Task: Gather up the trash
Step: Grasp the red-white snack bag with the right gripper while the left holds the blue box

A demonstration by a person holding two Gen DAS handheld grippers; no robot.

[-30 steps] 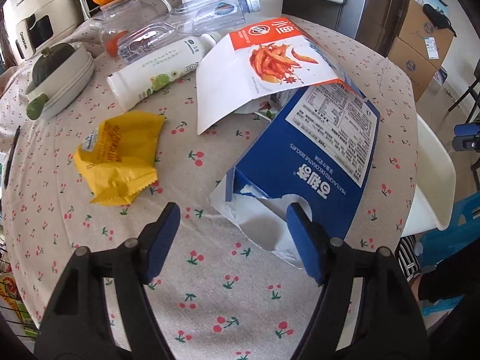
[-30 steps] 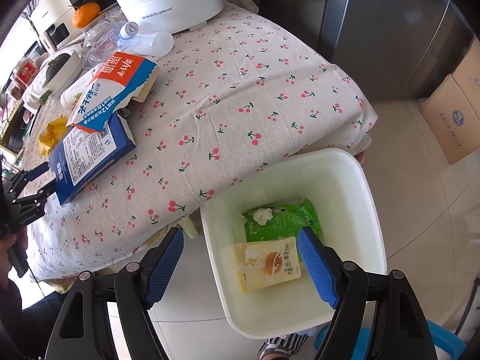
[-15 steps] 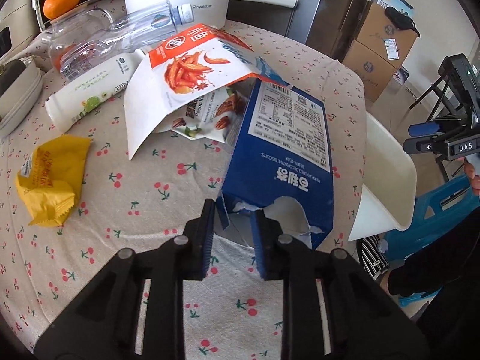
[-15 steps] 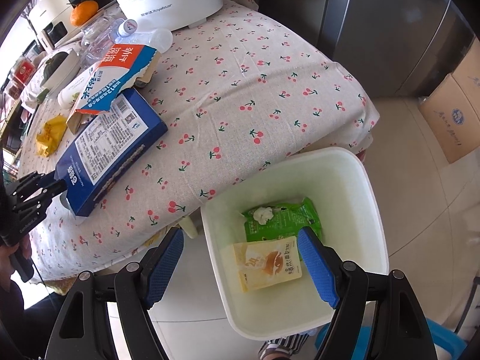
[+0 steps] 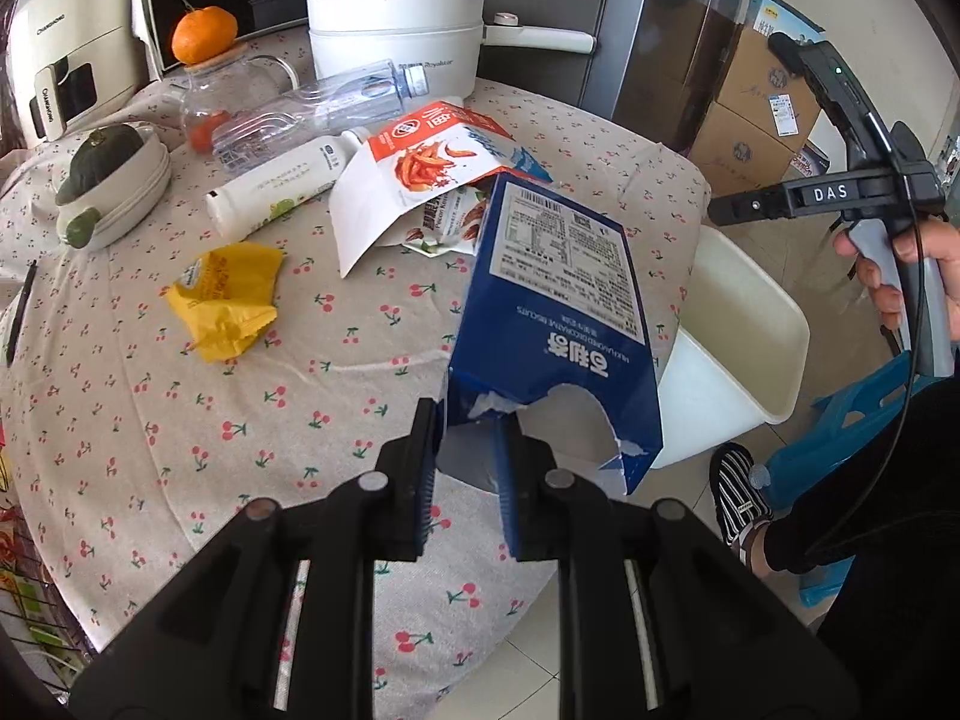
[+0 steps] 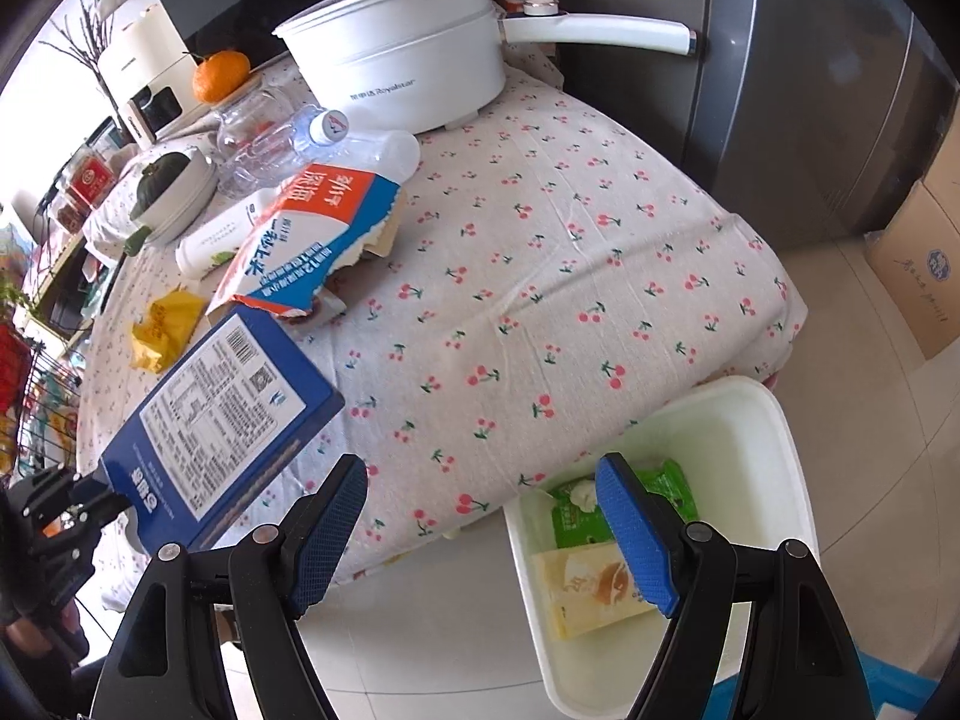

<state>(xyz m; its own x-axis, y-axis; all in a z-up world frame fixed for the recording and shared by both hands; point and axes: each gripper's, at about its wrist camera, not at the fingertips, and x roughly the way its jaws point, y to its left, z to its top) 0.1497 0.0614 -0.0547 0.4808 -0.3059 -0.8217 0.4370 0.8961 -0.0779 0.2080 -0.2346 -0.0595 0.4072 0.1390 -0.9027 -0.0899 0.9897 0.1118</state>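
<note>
A blue biscuit box (image 5: 558, 300) with a torn open end hangs tilted above the cherry-print tablecloth (image 5: 180, 420). My left gripper (image 5: 468, 420) has that torn end between its pads, and its jaws are still closing on it. In the right wrist view the box (image 6: 222, 420) juts over the table's near edge, held by the left gripper (image 6: 90, 504). My right gripper (image 6: 480, 474) is open and holds nothing, hovering above the floor beside the white bin (image 6: 774, 414). A green wrapper (image 6: 660, 498) and a yellow packet (image 6: 594, 588) lie in the bin.
An orange-and-white snack bag (image 5: 432, 174), a yellow wrapper (image 5: 228, 300), a white bottle (image 5: 276, 192) and a clear bottle (image 5: 336, 102) lie on the table. A white pot (image 5: 390, 30) stands at the back. Cardboard boxes (image 5: 756, 120) sit beyond the bin (image 5: 750, 324).
The left jaws went from wide open to closed on the box's torn end, then lifted the box off the cloth toward the bin side. The right gripper rose a little, still open.
</note>
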